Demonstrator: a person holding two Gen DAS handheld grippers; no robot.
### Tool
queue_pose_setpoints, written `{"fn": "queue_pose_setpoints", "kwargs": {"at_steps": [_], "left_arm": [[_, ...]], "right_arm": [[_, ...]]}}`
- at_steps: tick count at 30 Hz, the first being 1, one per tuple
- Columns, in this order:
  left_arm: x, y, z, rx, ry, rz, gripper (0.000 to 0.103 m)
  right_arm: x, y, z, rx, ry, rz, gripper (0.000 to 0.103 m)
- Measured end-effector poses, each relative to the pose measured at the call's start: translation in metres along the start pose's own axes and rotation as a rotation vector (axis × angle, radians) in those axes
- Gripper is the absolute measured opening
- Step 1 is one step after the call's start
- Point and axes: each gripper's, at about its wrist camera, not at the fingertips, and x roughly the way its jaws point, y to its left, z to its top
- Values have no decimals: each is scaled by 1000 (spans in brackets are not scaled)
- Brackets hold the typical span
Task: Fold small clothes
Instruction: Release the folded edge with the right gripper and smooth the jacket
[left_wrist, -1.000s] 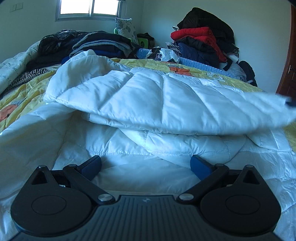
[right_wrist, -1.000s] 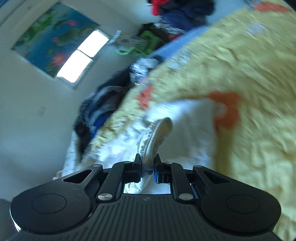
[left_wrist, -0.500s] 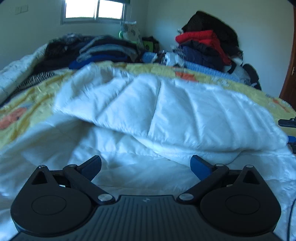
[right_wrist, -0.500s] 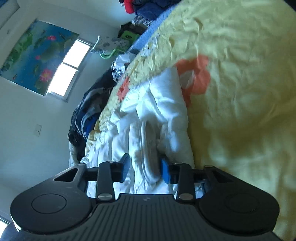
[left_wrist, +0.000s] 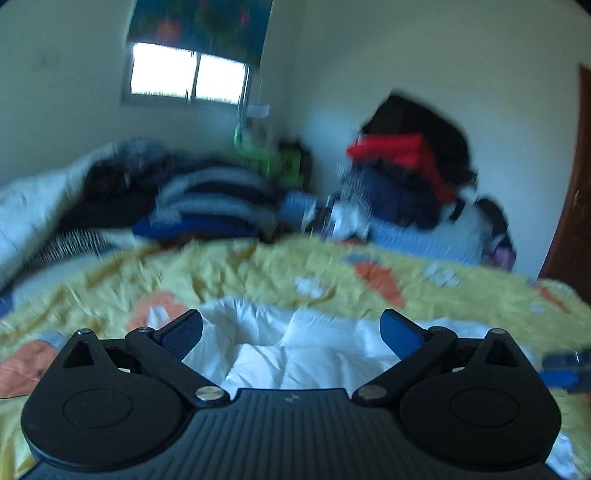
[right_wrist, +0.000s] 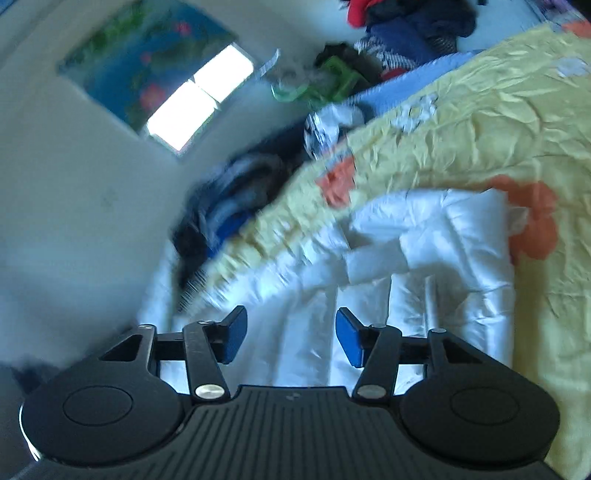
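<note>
A white quilted jacket (left_wrist: 295, 350) lies folded on the yellow bedspread (left_wrist: 258, 273), just below and ahead of my left gripper (left_wrist: 291, 328), which hangs above it, open and empty. In the right wrist view the same white jacket (right_wrist: 424, 251) spreads out under and beyond my right gripper (right_wrist: 291, 328). Its jaws are opening, and nothing is pinched between the blue pads (right_wrist: 347, 336). The right gripper's blue tip (left_wrist: 561, 369) shows at the right edge of the left wrist view.
Stacks of folded dark and blue clothes (left_wrist: 207, 199) sit at the far left of the bed. A tall heap of red, navy and black garments (left_wrist: 410, 170) stands against the back wall. A brown door (left_wrist: 576, 206) is at the right. A window (left_wrist: 188, 77) lights the room.
My right gripper has let go of the jacket's edge and its jaws have spread. My left gripper has risen, so the jacket now sits low in its view.
</note>
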Motion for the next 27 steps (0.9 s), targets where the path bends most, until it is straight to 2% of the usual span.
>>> {"fn": "queue_pose_setpoints", "kwargs": {"at_steps": [2,4,6,7,10,12,14,16,19,21,24,27], "left_arm": [[29,4,-1,3,66,41,103],[54,3,-11,49,142,73,103],[73,11,-30,67,220,120,103],[80,15,-39,67,243,118,103],[81,34,-61,-3,228,60,103],[80,39,-66,-29,220,49,103],[78,40,-71,-28,201,47,103],[74,41,-76,-35,169,42,103],[72,47,-77,-79,150,24,103],[74,51,-75,-103,145,16,103],[75,52,-74,-109,144,17,103],[76,53,-74,-118,143,21,103]], "right_arm": [[18,8,-4,-81,55,-105,60],[32,10,-12,-149,124,-192,63],[37,4,-25,-180,177,-220,63],[36,-1,-31,-179,193,-209,63],[29,-10,-44,-170,210,-161,61],[24,-13,-44,-154,196,-139,61],[11,-15,-39,-79,154,-120,62],[-12,-17,-33,0,75,-69,65],[-46,-22,-35,57,-6,-44,73],[-52,-28,-36,68,9,-76,71],[-42,-38,-39,88,85,-142,71],[-27,-40,-48,102,123,-123,69]]}}
